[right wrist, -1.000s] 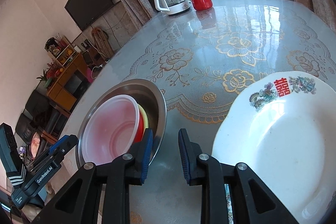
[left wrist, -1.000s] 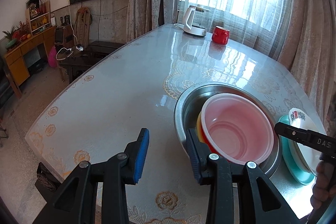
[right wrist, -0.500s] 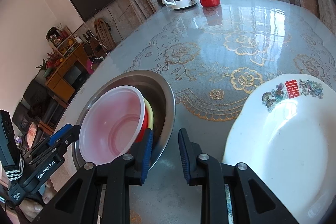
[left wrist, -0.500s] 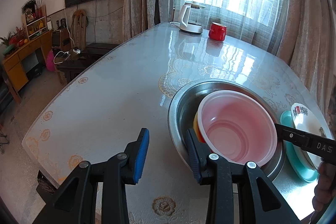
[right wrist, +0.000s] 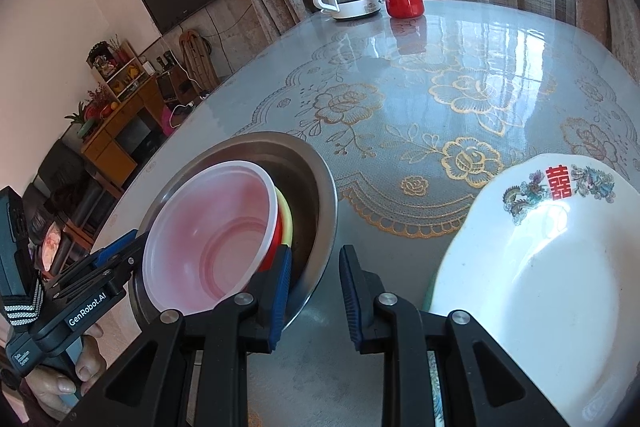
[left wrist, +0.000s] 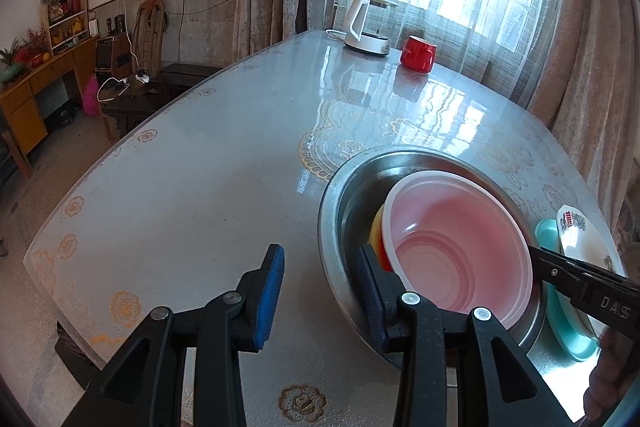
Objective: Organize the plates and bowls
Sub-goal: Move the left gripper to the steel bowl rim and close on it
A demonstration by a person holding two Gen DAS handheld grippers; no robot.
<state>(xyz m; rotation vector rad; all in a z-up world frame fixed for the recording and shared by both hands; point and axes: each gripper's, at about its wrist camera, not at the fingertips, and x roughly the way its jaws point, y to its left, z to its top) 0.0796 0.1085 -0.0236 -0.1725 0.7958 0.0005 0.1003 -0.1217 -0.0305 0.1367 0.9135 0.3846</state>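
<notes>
The left gripper point(left wrist: 320, 287), jaws opening, straddles the near rim of the steel basin point(left wrist: 340, 195) (pink, red and yellow bowls nested inside), the right gripper point(right wrist: 314, 287) straddles its other rim without pinching, and the white plate point(right wrist: 540, 287) beyond its right finger remains unsorted
</notes>
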